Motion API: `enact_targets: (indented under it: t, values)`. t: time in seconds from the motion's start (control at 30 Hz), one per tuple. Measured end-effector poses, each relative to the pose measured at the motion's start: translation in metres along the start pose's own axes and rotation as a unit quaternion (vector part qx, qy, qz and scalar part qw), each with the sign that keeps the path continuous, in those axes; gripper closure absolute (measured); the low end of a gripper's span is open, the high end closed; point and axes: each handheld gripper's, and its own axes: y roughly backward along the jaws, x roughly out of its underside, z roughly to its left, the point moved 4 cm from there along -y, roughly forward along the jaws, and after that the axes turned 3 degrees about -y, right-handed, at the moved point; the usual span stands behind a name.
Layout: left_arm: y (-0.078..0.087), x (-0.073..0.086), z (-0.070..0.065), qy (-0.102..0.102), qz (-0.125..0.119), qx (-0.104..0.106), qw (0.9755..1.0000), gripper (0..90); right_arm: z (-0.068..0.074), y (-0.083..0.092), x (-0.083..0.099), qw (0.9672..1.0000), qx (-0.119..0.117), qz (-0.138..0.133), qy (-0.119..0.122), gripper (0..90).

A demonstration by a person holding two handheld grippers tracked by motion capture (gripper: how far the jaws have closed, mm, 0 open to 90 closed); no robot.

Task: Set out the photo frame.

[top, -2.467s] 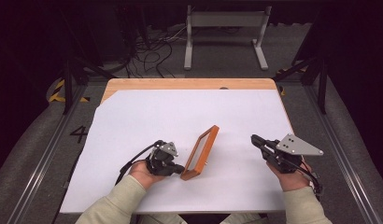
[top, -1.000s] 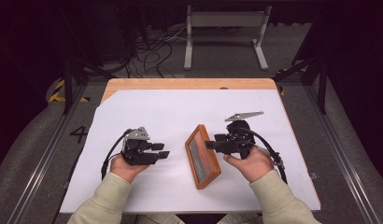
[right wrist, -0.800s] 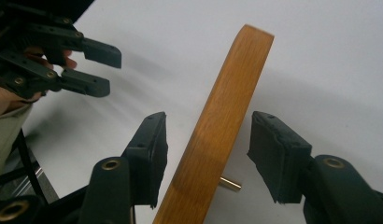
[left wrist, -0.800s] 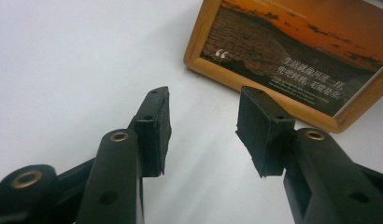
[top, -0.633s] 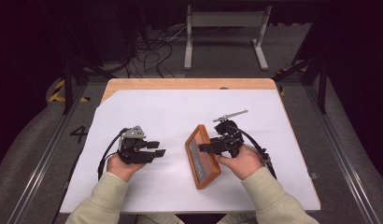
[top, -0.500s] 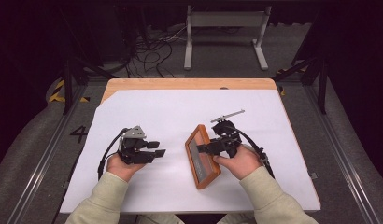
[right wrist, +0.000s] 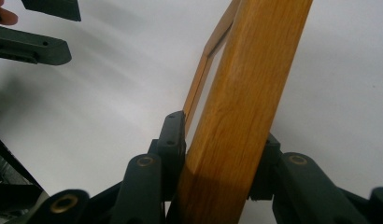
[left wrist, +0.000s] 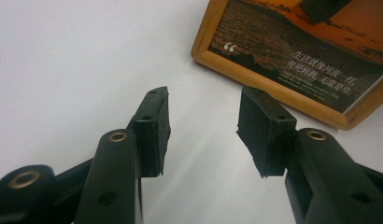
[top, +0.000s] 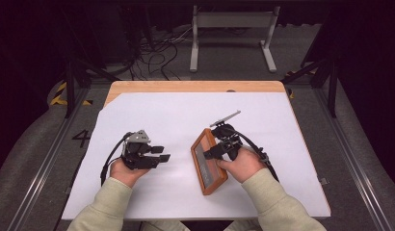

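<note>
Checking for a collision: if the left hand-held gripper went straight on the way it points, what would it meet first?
Probably the wooden picture frame, at its near edge. The left hand-held gripper is open, with bare white table cover between them; the depth is unclear.

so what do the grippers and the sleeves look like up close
Both grippers are black: the left gripper and right gripper have two blocky jaws with brass-coloured rivets on the arms. A black cable trails from each, and a grey plate tops each one. The sleeves are pale cream.
</note>
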Motion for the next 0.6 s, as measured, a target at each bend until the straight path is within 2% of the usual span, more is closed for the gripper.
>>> enact_targets:
  t: [0.17, 0.23, 0.37, 0.43, 0.5, 0.57, 0.6]
  values:
    - [-0.001, 0.001, -0.001, -0.001, 0.004, 0.003, 1.0, 53.5, 0.002, 0.001, -0.001, 1.0, 0.002, 0.004, 0.006, 68.7]
    - [-0.001, 0.001, -0.001, -0.001, 0.004, 0.004, 1.0, 53.5, 0.003, 0.003, -0.002, 0.9998, 0.012, 0.007, 0.012, 69.3]
    - [-0.001, 0.001, -0.001, 0.002, 0.004, 0.006, 1.0, 53.4, 0.003, 0.01, -0.004, 0.9988, 0.031, 0.007, 0.038, 70.3]
    - [-0.002, 0.001, -0.001, 0.002, 0.004, 0.006, 1.0, 53.4, 0.003, 0.013, -0.004, 0.9985, 0.031, 0.009, 0.044, 70.4]
    - [-0.002, 0.001, -0.001, -0.001, 0.006, 0.004, 1.0, 53.4, 0.002, 0.022, -0.009, 0.9968, 0.033, 0.007, 0.072, 70.4]
    - [-0.002, 0.001, -0.001, -0.001, 0.006, 0.004, 1.0, 53.4, 0.002, 0.025, -0.01, 0.9963, 0.031, 0.007, 0.08, 70.4]
    - [-0.002, 0.001, -0.001, 0.002, 0.005, 0.005, 1.0, 53.4, 0.003, 0.032, -0.014, 0.9942, 0.028, 0.009, 0.103, 70.5]
